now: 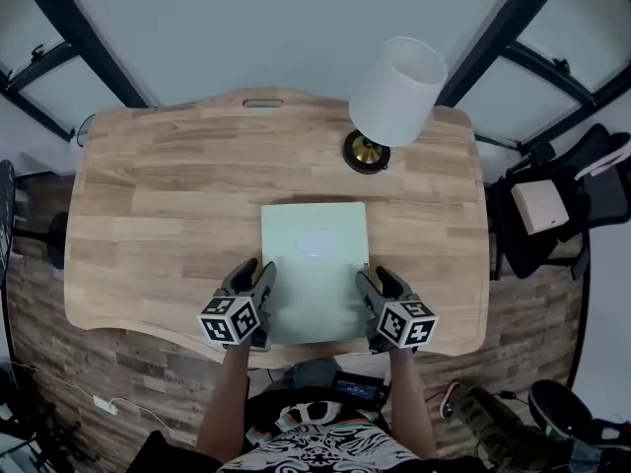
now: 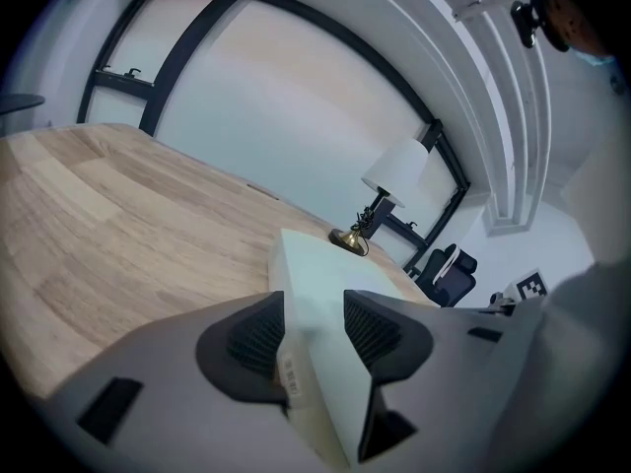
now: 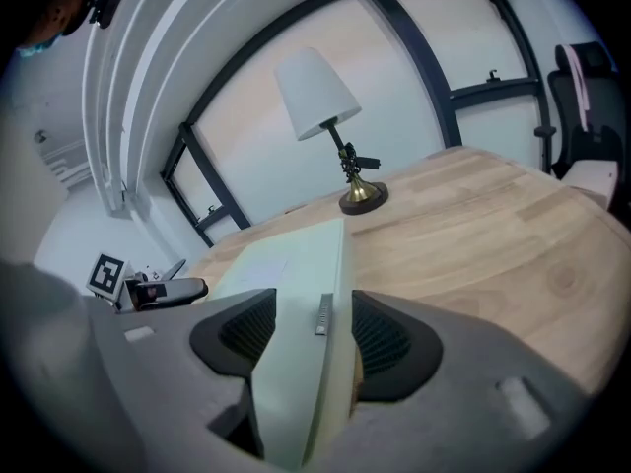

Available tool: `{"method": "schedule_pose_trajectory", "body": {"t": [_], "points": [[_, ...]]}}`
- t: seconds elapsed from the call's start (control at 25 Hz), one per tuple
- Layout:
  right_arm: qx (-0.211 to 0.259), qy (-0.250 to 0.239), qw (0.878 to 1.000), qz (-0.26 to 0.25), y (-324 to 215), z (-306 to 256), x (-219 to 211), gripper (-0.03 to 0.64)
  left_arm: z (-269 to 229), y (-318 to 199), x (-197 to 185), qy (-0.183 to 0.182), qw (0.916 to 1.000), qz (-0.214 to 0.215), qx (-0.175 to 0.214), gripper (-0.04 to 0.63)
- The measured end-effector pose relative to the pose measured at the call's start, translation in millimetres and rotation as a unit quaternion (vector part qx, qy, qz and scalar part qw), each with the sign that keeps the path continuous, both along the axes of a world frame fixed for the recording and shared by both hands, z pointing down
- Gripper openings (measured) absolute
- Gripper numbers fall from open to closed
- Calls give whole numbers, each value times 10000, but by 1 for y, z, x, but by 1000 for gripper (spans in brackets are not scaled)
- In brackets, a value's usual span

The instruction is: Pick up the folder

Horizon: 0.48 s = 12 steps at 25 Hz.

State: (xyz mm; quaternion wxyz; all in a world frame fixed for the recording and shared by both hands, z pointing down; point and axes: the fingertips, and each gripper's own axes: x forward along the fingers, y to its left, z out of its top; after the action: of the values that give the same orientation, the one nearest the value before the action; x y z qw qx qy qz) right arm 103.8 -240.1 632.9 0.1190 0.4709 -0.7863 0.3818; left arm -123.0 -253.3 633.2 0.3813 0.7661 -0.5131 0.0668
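Your left gripper (image 2: pixel 314 299) and right gripper (image 3: pixel 314 299) each stand parted around a near edge of the pale green folder (image 1: pixel 315 254) lying on the wooden desk (image 1: pixel 158 195). The pads seem not to press. The jaws hide the folder's near corners.

A light wooden desk (image 1: pixel 148 195) with rounded corners is seen, its planks running left to right. A pale green folder (image 1: pixel 315 264) is laid on it, slightly right of the middle, with its near edge brought close to the desk's near edge. Beyond the folder's far right corner, and apart from it, a lamp (image 1: pixel 380 116) is stood on a round brass-coloured base (image 1: pixel 366 152) (the white shade (image 1: pixel 397 89) is tilted out past the far edge). A narrow slot (image 1: pixel 262 102) is cut in the desk by its far edge, left of the lamp.
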Motion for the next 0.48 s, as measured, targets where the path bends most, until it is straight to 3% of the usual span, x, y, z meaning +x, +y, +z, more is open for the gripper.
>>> {"method": "schedule_pose_trajectory", "body": {"t": [0.2, 0.48], "points": [[-247, -283, 9993, 5, -9, 14, -5, 289, 10, -1, 8, 144, 9996, 196, -150, 232], [-515, -542, 9970, -176, -11, 28, -20, 318, 28, 0, 16, 225, 9975, 381, -544, 310]]}}
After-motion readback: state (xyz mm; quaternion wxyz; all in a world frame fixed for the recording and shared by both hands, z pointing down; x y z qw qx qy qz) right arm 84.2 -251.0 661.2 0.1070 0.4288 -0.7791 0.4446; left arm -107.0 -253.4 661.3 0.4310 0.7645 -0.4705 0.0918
